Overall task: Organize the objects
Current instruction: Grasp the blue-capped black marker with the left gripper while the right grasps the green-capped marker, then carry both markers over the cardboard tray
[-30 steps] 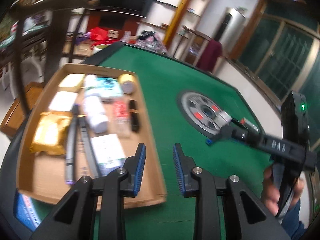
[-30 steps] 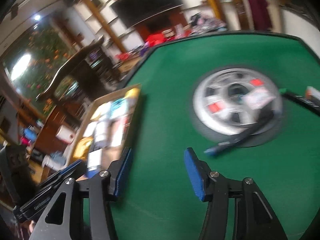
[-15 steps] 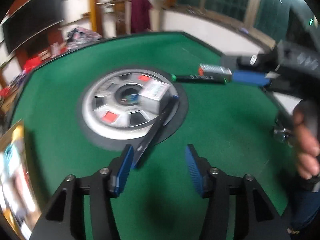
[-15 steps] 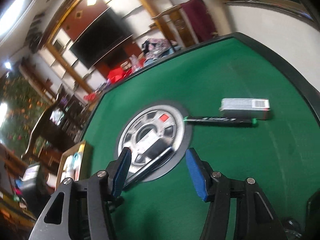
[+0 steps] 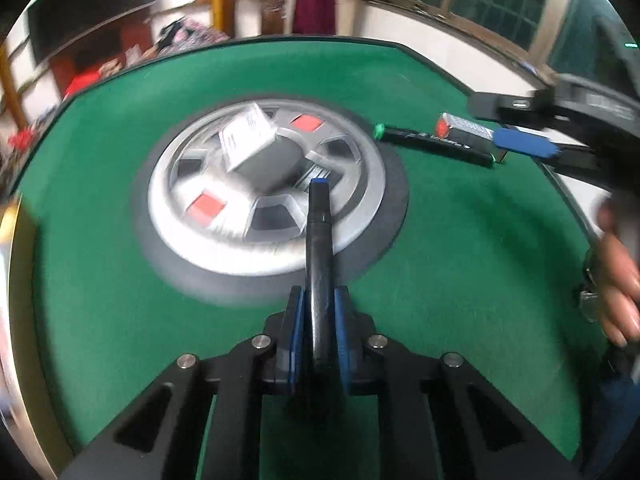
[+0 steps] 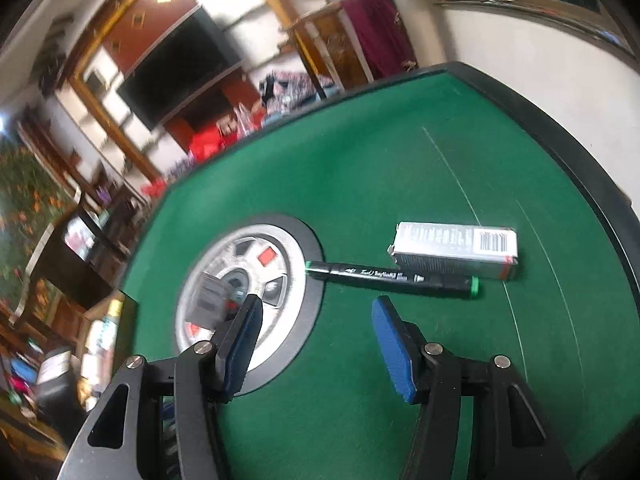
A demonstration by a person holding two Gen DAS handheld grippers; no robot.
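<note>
- The green table [image 5: 460,248] carries a silver hub [image 5: 268,184] at its centre; a tray [image 6: 100,332] of sorted items sits at its left edge.
- The left gripper [image 5: 316,332], jaws just closed, clamps a blue-tipped black marker [image 5: 318,240] lying over the hub: pickup in hand.
- Next, I judge: lift it toward the tray.
- The right gripper [image 6: 316,344] stands apart, empty, near the green-tipped marker [image 6: 392,278] and box [image 6: 456,250] by the right edge.

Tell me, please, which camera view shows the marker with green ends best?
The right wrist view: the green-ended marker lies whole and sharp on the green table, in front of the grey box. The left wrist view shows it far off and blurred, its far end near the right hand-held gripper.
</note>
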